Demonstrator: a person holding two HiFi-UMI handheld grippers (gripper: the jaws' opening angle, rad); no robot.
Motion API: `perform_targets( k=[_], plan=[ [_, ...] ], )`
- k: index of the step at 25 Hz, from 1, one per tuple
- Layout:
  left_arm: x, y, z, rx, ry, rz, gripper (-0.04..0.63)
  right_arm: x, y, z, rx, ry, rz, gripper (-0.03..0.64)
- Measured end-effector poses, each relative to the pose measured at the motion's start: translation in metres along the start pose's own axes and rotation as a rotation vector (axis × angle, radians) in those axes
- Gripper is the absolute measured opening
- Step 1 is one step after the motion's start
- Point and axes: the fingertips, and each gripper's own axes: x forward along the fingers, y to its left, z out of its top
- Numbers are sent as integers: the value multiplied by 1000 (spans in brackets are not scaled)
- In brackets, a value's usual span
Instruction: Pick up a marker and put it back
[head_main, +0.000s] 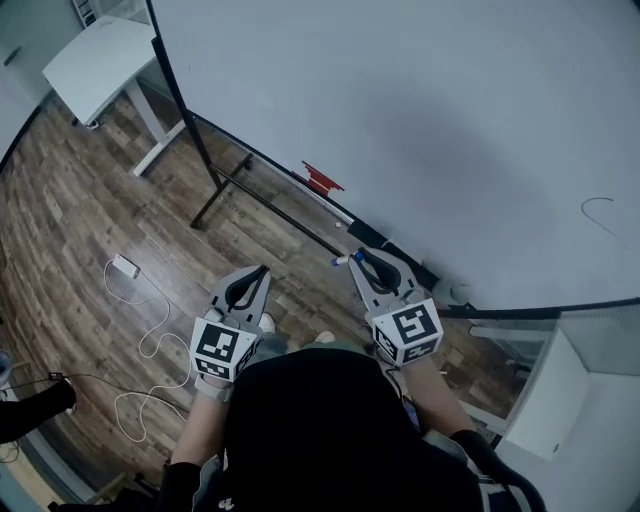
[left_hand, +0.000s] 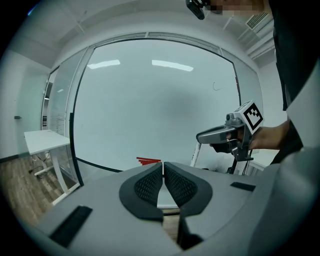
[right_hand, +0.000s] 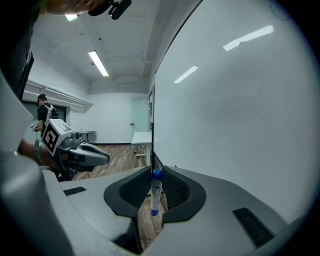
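A white marker with a blue cap (right_hand: 155, 192) stands upright between the pads of my right gripper (right_hand: 154, 186), which is shut on it. In the head view the marker (head_main: 341, 261) pokes out to the left of the right gripper's tips (head_main: 356, 258), close to the lower edge of the whiteboard (head_main: 400, 120). My left gripper (head_main: 262, 270) hangs over the wooden floor left of the right one. Its jaws (left_hand: 163, 167) are shut with nothing between them. Each gripper shows in the other's view: the right gripper (left_hand: 222, 134), the left gripper (right_hand: 85, 152).
A red eraser (head_main: 322, 180) sits on the whiteboard's bottom ledge, and it shows past the left jaws too (left_hand: 149, 161). The board's black stand foot (head_main: 222, 190) reaches over the floor. A white table (head_main: 100, 65) stands far left. A charger and white cable (head_main: 125, 266) lie on the floor.
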Motion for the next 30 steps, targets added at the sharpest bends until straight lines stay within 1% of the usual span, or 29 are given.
perform_targets(
  k=[8,13,19,25,30],
  plan=[
    [46,-46,9,48,15,-160,26,-65,-84,-14,50,-1,-237,94],
    [72,-80,9,61,39,-227,26,-115,-134,-28,77,-5,-371,94],
    [93,-119,4,93,66,-310,26,-178,-180,-50,116,-2,-513,94],
    [111,-153,5,93,86,-325,26,-222,-213,-73,143,5,-582,94],
    [120,-176,2,90,100,-330,26,-235,-227,-100,167,35,-579,94]
  ],
)
